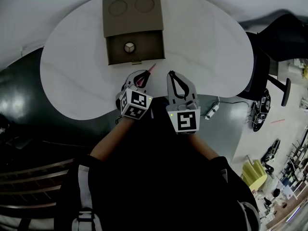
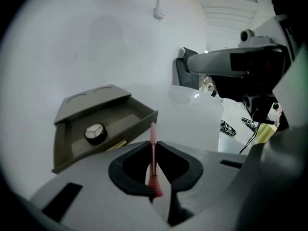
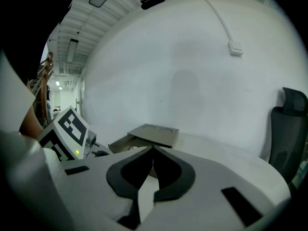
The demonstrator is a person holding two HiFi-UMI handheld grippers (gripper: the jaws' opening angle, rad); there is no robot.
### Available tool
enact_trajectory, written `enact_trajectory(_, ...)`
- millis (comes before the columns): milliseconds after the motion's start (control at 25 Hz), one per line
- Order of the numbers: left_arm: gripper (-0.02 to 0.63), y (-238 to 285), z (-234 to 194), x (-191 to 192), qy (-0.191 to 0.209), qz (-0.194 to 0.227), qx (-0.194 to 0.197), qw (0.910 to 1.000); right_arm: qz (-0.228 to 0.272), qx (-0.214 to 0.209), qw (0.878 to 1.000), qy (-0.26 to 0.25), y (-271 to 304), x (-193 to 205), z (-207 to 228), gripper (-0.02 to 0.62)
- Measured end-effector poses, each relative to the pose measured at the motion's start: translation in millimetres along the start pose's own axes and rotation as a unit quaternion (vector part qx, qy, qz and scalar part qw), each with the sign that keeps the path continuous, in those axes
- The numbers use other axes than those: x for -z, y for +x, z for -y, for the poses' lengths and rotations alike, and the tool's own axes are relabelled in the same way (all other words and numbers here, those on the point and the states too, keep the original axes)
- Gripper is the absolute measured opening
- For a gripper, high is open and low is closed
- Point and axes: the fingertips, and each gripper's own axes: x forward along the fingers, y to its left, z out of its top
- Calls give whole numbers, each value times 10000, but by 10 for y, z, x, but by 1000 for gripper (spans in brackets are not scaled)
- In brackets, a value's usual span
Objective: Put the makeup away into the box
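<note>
Spreading under everything, the white desk [image 1: 207, 47] carries an olive box [image 1: 132, 16] whose drawer [image 1: 144, 56] stands pulled out toward the person. Both grippers hover at the near edge: the right gripper [image 1: 172, 74] is closed on nothing, while the left gripper [image 1: 143, 76], the nearer to the drawer, is narrowed onto a slim pink makeup stick [image 2: 153, 131], its long axis running along the jaws and pointing ahead at the open drawer just beyond, where a small round compact [image 1: 129, 47] already lies
</note>
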Motion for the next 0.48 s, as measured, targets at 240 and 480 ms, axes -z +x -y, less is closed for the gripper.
enact_trajectory(240, 48, -146, -126, -354, 132, 422, -178, 9989, 2, -6, 10000, 10, 86, -36, 37, 23)
enact_trajectory(480, 49, -169, -253, -650, 44, 702, -198, 9973, 26, -12, 10000, 15, 217, -103, 102, 21)
